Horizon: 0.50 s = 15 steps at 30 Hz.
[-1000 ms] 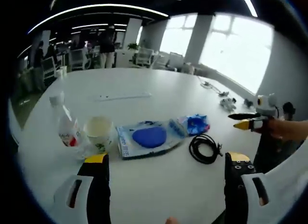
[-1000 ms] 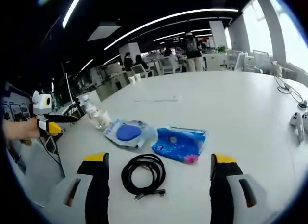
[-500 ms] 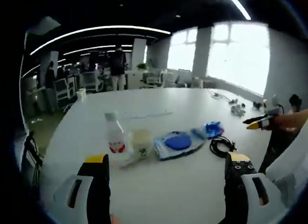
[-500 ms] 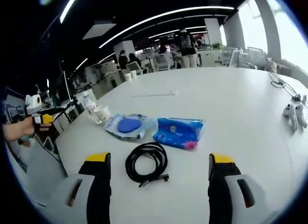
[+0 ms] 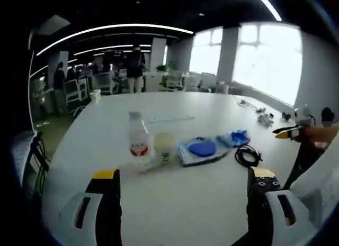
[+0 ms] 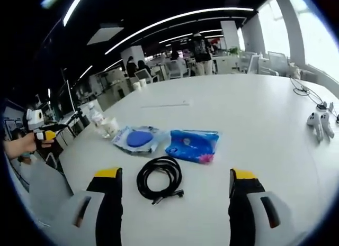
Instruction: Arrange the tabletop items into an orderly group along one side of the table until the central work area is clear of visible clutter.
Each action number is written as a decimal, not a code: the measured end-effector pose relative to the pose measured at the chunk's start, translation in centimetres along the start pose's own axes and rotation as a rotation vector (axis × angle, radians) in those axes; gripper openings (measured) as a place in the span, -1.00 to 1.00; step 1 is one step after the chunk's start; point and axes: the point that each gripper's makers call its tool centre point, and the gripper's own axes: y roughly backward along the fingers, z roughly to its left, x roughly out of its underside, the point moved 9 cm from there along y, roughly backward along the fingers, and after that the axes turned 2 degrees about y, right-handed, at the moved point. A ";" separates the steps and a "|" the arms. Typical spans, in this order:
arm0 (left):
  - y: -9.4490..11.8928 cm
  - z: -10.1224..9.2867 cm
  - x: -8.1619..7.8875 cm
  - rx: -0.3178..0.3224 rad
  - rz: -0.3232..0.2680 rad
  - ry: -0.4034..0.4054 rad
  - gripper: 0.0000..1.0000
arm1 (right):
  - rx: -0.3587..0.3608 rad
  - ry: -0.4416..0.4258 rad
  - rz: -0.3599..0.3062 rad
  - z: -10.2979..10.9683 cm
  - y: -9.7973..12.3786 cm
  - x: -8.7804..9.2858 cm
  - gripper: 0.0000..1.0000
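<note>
A broad white worktop (image 6: 254, 114) runs away toward an open-plan office. Bright windows (image 5: 265, 58) glow on the far right between pale columns (image 5: 228, 47). Overhead, long light strips (image 6: 175, 19) cross a dark ceiling (image 5: 132, 8). White chairs (image 5: 172, 79) and desks crowd the far end, where people (image 5: 136, 66) stand.

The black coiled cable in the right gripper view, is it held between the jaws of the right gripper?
No, the black coiled cable lies free on the white table, ahead of the open right gripper.
</note>
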 end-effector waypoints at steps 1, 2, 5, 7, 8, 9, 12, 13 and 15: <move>0.0 0.1 0.0 0.001 -0.001 0.004 0.93 | 0.002 0.001 0.000 -0.1 0.1 0.0 0.63; 0.0 0.1 0.0 0.001 -0.002 0.009 0.93 | 0.003 0.000 0.000 -0.1 0.1 0.0 0.63; 0.0 0.3 0.0 -0.006 -0.001 0.013 0.93 | 0.007 0.001 0.005 -0.3 0.2 0.1 0.63; -0.1 0.5 0.2 -0.006 0.008 0.023 0.93 | 0.008 -0.003 0.005 -0.3 0.3 0.1 0.63; 0.0 0.6 0.4 -0.006 0.018 0.031 0.93 | 0.009 -0.003 0.005 -0.4 0.3 0.1 0.63; 0.0 0.6 0.5 -0.008 0.024 0.032 0.93 | 0.010 -0.001 0.005 -0.4 0.4 0.1 0.64; 0.1 0.6 0.9 -0.008 0.046 0.032 0.93 | 0.012 -0.004 0.007 -0.5 0.5 0.1 0.64; 0.1 0.6 1.0 -0.007 0.054 0.031 0.93 | 0.012 -0.005 0.006 -0.5 0.5 0.1 0.64; 0.1 0.7 1.6 -0.005 0.073 0.039 0.93 | 0.015 -0.008 0.011 -0.5 0.7 0.3 0.63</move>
